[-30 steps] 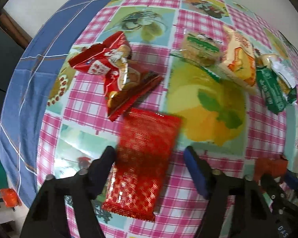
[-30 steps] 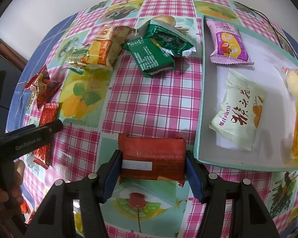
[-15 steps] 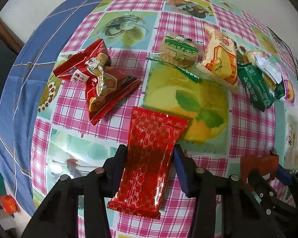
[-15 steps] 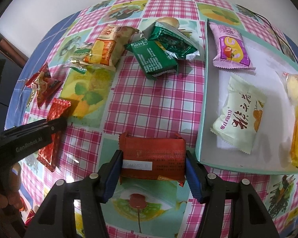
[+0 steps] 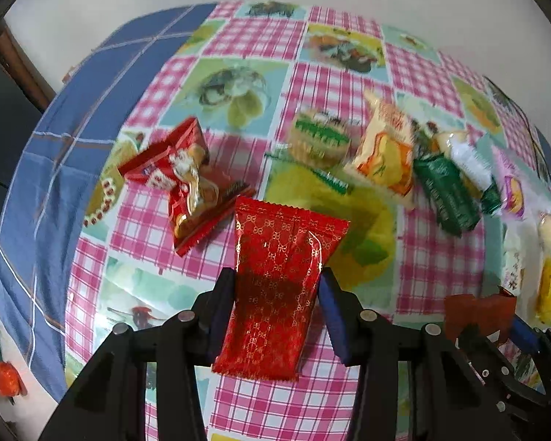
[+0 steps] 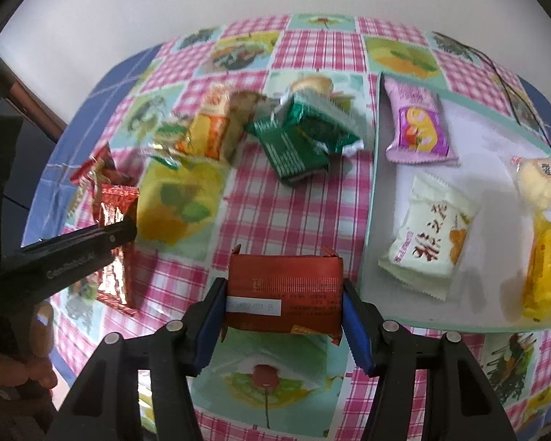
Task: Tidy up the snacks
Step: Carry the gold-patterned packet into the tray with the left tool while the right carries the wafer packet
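My left gripper (image 5: 277, 294) is shut on a long red packet with a gold pattern (image 5: 279, 268) and holds it above the table. The same packet (image 6: 115, 242) shows at the left of the right wrist view, pinched by the left gripper. My right gripper (image 6: 284, 307) is shut on a dark red snack pack with a white date label (image 6: 284, 294), lifted just left of the white tray (image 6: 470, 325). That pack (image 5: 477, 310) also shows at the right of the left wrist view.
On the checked tablecloth (image 6: 275, 220) lie two red packets (image 5: 182, 180), a round green-labelled cake (image 5: 317, 139), an orange packet (image 5: 387, 158) and green packets (image 6: 301, 139). The tray holds a purple packet (image 6: 417, 128), a cream packet (image 6: 431, 246) and yellow ones (image 6: 545, 272).
My left gripper closed on the long red packet and lifted it off the table. My right gripper kept its hold on the dark red pack and rose a little.
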`<state>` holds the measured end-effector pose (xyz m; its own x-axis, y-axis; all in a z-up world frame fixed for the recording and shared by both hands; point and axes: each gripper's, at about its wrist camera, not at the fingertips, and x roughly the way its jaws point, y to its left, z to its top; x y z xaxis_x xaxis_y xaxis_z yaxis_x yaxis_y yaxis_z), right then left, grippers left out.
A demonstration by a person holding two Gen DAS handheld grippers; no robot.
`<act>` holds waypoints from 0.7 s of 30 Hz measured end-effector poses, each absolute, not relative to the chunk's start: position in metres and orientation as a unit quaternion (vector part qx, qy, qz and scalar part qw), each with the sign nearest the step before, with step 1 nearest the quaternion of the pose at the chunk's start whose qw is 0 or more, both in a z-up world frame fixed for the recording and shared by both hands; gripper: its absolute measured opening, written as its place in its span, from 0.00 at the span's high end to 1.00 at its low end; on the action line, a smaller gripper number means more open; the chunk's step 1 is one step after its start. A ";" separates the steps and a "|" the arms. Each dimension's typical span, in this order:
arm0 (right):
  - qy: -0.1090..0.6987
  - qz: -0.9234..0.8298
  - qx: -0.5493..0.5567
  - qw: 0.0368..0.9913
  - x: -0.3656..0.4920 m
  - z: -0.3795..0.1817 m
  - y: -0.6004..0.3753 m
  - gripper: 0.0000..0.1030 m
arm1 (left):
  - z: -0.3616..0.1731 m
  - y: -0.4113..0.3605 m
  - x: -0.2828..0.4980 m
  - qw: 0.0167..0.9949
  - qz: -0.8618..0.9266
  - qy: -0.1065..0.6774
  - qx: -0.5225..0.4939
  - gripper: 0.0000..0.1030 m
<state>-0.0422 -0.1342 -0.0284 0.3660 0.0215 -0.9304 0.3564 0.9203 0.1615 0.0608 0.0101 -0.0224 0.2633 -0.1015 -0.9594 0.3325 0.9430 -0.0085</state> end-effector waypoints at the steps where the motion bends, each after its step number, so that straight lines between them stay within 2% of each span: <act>1: 0.550 -0.104 0.171 0.811 -0.042 -0.025 -0.135 0.40 | -0.018 0.010 0.062 0.791 -0.138 0.588 0.098 0.54; 21: 0.528 -0.147 0.177 0.817 -0.061 -0.009 -0.175 0.40 | 0.006 -0.018 0.047 0.822 -0.149 0.540 0.100 0.55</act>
<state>-0.0608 -0.1746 -0.0089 0.3987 -0.0533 -0.9155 0.4269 0.8944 0.1338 0.0468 -0.0181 0.0058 0.3717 -0.1380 -0.9180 0.3532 0.9355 0.0024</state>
